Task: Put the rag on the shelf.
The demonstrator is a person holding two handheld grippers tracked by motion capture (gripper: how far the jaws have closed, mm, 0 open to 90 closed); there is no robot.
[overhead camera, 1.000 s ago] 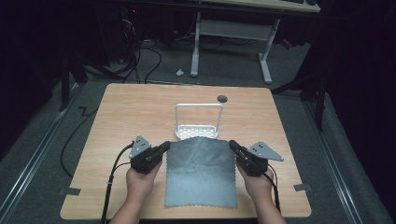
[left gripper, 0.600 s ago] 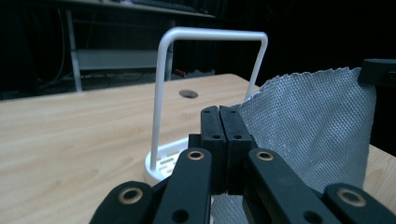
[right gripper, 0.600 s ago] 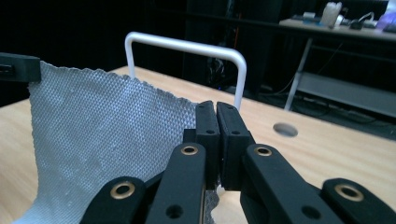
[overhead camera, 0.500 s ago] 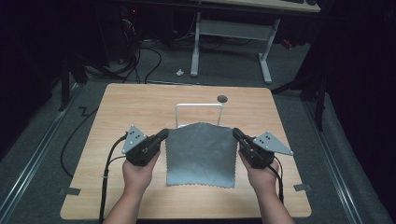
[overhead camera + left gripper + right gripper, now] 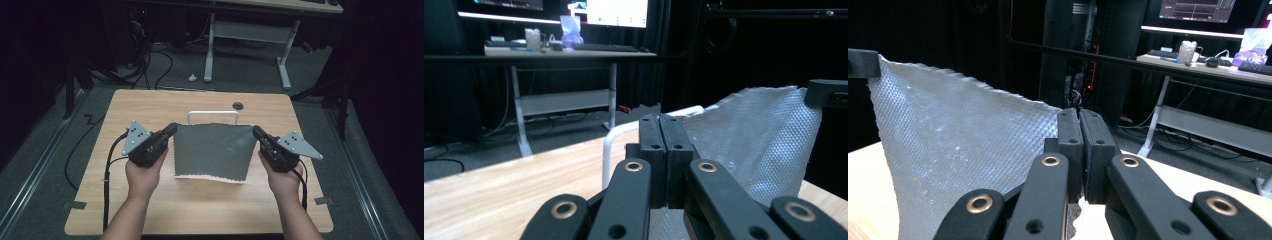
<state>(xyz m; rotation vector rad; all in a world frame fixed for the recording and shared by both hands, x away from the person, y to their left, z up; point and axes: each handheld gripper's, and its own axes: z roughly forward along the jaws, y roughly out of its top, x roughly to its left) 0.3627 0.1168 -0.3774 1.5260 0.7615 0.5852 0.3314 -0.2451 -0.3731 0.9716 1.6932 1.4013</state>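
Because the grey cloth (image 5: 212, 150) hangs limp at the frame's centre above the counter (image 5: 150, 107), pinched at its top corners by the closed left gripper (image 5: 171, 131) and right gripper (image 5: 257, 133), it is judged light, soft, and best held by corners.

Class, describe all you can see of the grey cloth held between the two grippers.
The grey cloth is a thin, roughly square sheet with a fine dimpled weave and zigzag-cut edges. It hangs spread out above the wooden table, its top edge pulled nearly straight. The left gripper pinches one top corner and the right gripper the other, jaws shut. Its lower edge hangs free; whether it touches the table I cannot tell.
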